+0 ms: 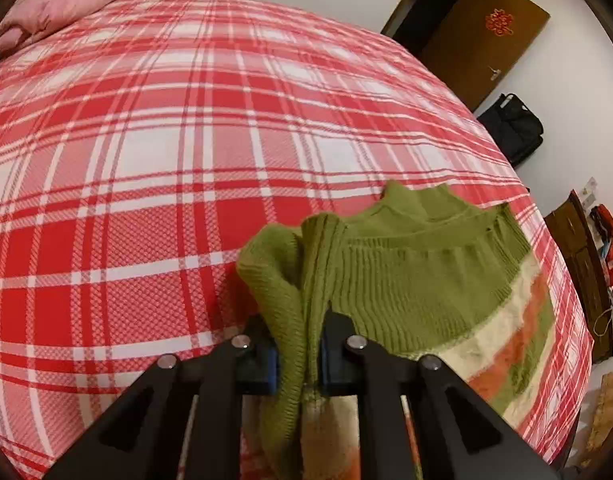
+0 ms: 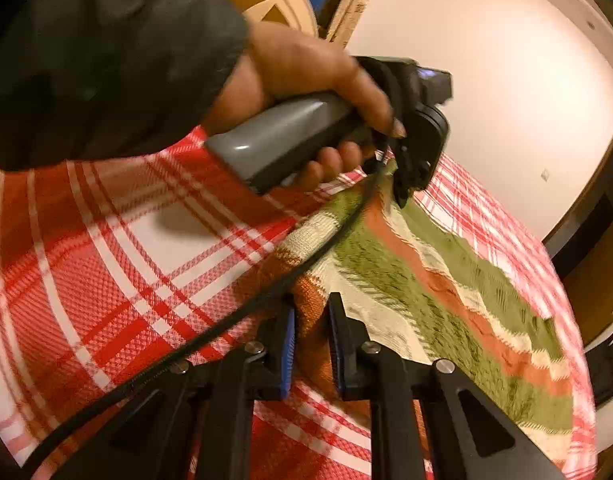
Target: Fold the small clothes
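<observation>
The left gripper [image 1: 298, 344] is clamped on a bunched fold of the green knit edge of the small sweater [image 1: 418, 280]; its blue-padded fingers [image 1: 271, 364] press the wool from both sides, with only the pinched cloth between them. Beyond and to the right of this gripper the sweater spreads over the red-and-white plaid bed [image 1: 154, 152], its green ribbed part nearest, then cream and orange stripes. Well beyond, at the far left corner of the bed, lies a pink pillow [image 1: 62, 4].

The right gripper [image 2: 311, 340] is likewise closed tight on an orange-striped edge of the same sweater, which runs away from it to the right. Ahead of it, the person's left hand [image 2: 302, 76] grasps the grey handle of the other gripper, whose tips meet the sweater's far end. A black cable [image 2: 210, 332] crosses from there to the lower left.
</observation>
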Demonstrator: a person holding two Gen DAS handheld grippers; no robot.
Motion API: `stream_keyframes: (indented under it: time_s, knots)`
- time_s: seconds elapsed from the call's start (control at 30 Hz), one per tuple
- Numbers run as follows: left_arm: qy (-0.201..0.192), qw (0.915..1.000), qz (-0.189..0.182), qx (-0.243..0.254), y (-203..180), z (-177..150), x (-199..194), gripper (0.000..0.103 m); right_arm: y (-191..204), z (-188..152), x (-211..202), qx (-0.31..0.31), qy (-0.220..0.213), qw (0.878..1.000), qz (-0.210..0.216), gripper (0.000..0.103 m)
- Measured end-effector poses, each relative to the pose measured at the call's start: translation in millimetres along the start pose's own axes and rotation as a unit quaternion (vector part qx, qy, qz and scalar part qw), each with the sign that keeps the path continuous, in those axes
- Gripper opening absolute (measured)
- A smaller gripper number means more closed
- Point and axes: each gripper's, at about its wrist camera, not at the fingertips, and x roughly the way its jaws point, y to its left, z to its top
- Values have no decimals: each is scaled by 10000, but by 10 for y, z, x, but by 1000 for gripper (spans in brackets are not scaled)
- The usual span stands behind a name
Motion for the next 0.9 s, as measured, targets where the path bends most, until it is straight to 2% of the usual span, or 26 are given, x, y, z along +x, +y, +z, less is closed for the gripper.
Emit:
stream_keyframes:
  time_s: [0.1, 0.43, 0.73, 0.9]
  knots:
    - [-86, 9999, -96, 24, -47, 6, -59, 14, -107, -34, -74, 214, -112, 9997, 18, 13]
    - [-306, 9967, -659, -353, -77, 109, -231, 14, -632, -137, -283, 974, -304, 9947, -129, 11]
    - [-433, 9950, -802, -401, -312, 189, -315, 13, -1059, -224, -464, 1579, -378, 9863, -281, 6]
    - [-499, 9945, -877, -285, -615, 288, -347, 13, -1267, -321, -484, 1941, -376, 9801, -164, 6]
